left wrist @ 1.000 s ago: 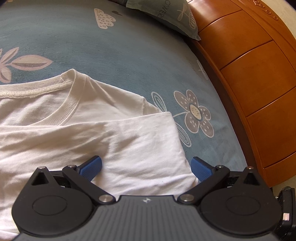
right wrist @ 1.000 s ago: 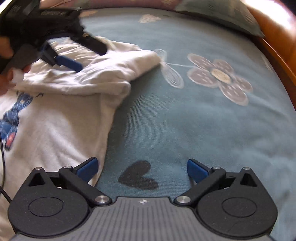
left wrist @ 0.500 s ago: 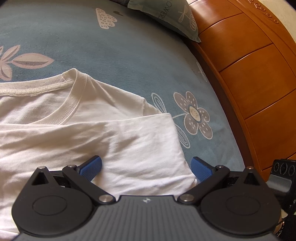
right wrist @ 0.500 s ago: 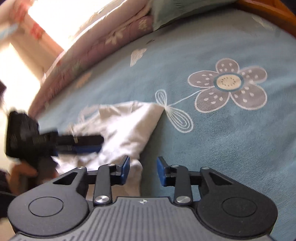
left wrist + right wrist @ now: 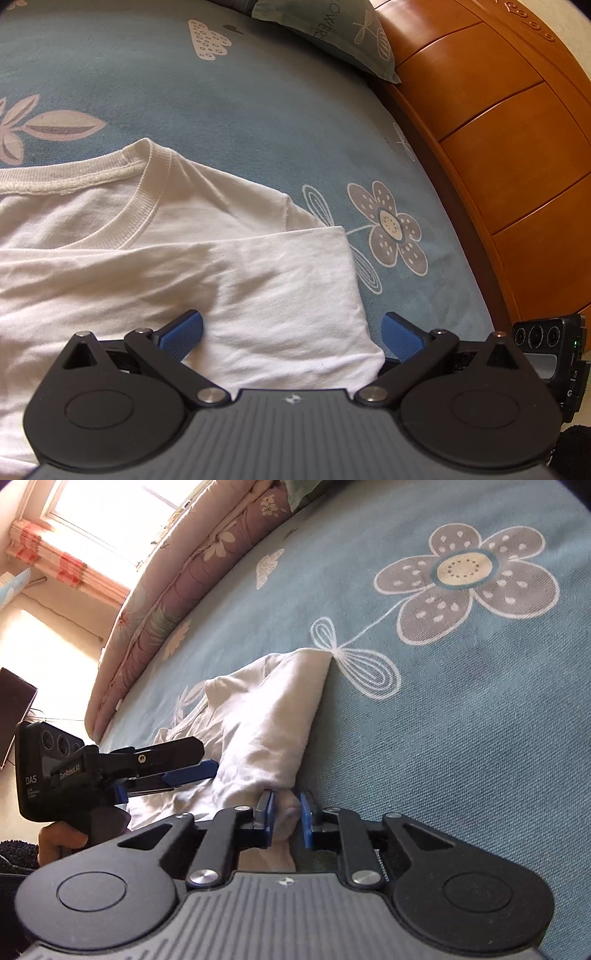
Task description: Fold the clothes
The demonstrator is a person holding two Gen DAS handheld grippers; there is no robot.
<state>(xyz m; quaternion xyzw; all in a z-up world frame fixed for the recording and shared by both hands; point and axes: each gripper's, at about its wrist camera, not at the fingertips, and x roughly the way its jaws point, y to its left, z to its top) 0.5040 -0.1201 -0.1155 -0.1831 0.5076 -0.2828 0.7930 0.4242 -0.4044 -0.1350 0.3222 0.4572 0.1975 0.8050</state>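
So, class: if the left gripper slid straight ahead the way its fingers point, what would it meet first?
The left gripper, open, already hangs over the folded sleeve of the white T-shirt. Straight ahead it would likely meet that fabric first, then the blue bedsheet; height above the cloth is unclear.

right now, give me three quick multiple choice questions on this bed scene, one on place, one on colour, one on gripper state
1. Where does the white shirt lie?
A. on the blue bedsheet
B. on the wooden headboard
C. on the pillow

2. What colour are the left gripper finger pads?
A. red
B. blue
C. green

3. What state is the right gripper in?
A. wide open
B. out of view
C. shut on the shirt

Key: 1 A, the shirt is spread on the flowered sheet; 2 B, both pads show blue; 3 C, white cloth sits pinched between its narrowed fingers.
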